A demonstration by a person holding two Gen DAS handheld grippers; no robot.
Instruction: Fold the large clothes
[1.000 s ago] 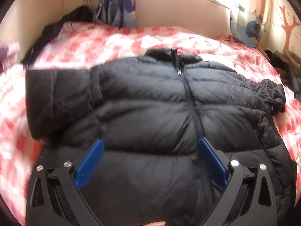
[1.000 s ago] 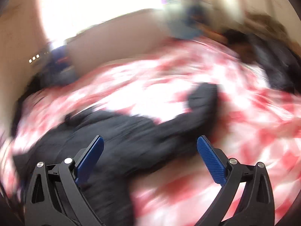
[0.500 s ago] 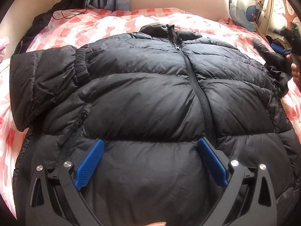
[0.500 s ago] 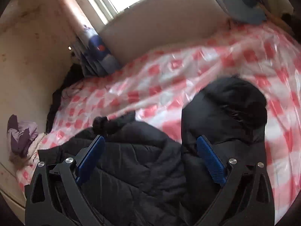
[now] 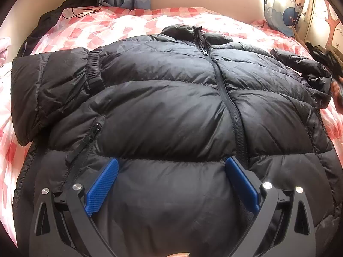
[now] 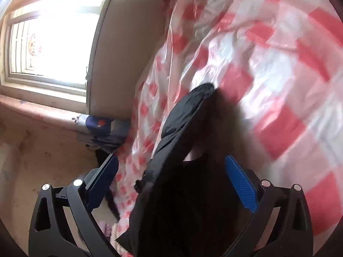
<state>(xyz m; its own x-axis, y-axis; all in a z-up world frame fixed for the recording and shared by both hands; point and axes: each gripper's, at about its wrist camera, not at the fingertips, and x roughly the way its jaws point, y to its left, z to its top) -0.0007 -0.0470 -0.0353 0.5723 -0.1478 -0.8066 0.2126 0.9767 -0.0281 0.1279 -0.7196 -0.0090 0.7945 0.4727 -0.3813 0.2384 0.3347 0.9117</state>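
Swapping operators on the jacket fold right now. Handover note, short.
Left tongs: open, over the lower front of the black puffer jacket, gripping nothing.
Right tongs: open, straddling one sleeve at the jacket's side, not closed on it.
Jacket lies front-up and zipped on the red-checked bed cover. The other sleeve already lies folded in over the chest.
Left: probably close on this sleeve, fold it in, then fold the body.
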